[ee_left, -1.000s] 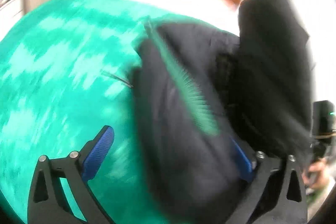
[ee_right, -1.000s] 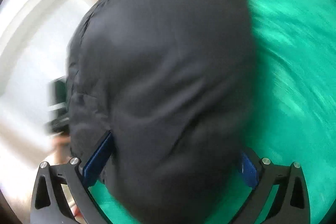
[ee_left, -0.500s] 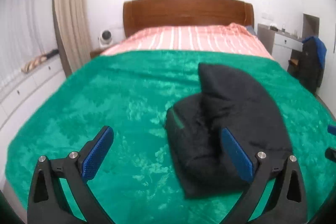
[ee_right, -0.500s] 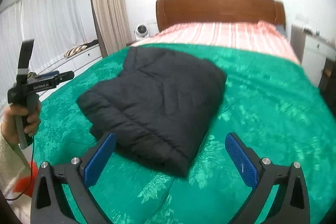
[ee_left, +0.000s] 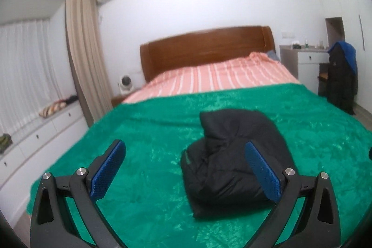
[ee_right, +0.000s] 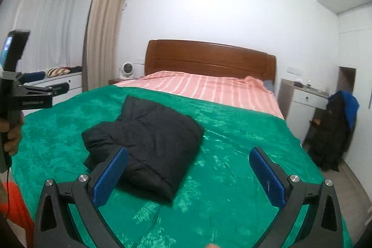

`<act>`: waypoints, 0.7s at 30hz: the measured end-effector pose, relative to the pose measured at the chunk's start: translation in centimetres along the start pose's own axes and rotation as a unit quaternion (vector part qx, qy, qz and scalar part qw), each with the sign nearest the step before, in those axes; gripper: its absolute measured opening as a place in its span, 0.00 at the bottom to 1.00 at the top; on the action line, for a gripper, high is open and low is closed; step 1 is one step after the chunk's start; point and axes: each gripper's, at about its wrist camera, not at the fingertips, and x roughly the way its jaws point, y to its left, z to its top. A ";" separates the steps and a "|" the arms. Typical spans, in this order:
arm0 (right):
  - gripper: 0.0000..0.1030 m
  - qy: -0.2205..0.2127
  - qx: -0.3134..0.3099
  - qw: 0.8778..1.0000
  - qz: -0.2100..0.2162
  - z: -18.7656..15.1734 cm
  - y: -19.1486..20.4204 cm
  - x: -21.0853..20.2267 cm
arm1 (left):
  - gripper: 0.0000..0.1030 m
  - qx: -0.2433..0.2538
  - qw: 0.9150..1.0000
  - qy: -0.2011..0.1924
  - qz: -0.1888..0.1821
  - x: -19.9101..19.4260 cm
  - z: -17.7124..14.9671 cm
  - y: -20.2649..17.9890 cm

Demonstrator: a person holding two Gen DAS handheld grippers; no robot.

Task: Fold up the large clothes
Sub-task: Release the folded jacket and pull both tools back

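A black puffy jacket (ee_left: 234,162) lies folded into a compact bundle on the green blanket (ee_left: 151,131) of the bed. It also shows in the right wrist view (ee_right: 148,145). My left gripper (ee_left: 186,169) is open and empty, held back above the near part of the bed, with the jacket beyond its right finger. My right gripper (ee_right: 188,173) is open and empty, with the jacket beyond its left finger. The left gripper's handle (ee_right: 16,90) shows in a hand at the left edge of the right wrist view.
The bed has a wooden headboard (ee_left: 207,48) and a pink striped sheet (ee_left: 218,78). White drawers (ee_left: 39,138) run along the left wall under the curtain. A dark coat (ee_left: 341,76) hangs by a white desk on the right. A small fan (ee_right: 126,69) stands beside the headboard.
Both grippers let go of the jacket and pulled back and up from it. The jacket now lies folded on the blanket, farther away in both views.
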 end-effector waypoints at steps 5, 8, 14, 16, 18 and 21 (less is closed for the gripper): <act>1.00 -0.016 0.041 0.999 0.012 -0.7 0.0 -2.9 | 1.00 -0.013 0.999 -0.033 -0.010 -4.1 -1.0 -0.6; 1.00 0.001 0.066 0.997 0.027 -2.2 0.7 -4.1 | 1.00 -0.014 1.000 -0.022 -0.008 -5.7 -2.9 -1.0; 1.00 0.031 0.085 0.995 0.044 -6.0 2.9 -6.0 | 1.00 0.009 1.000 0.013 -0.004 -8.4 -8.2 -2.8; 1.00 0.037 0.077 0.995 0.049 -6.8 3.3 -6.3 | 1.00 0.022 0.999 0.027 -0.006 -8.6 -8.8 -3.3; 1.00 0.044 0.074 0.995 0.053 -7.2 3.6 -6.2 | 1.00 0.022 0.999 0.031 -0.006 -8.7 -8.8 -3.5; 1.00 0.047 0.077 0.995 0.051 -7.3 3.8 -6.2 | 1.00 0.008 0.999 0.034 -0.009 -8.3 -8.3 -3.4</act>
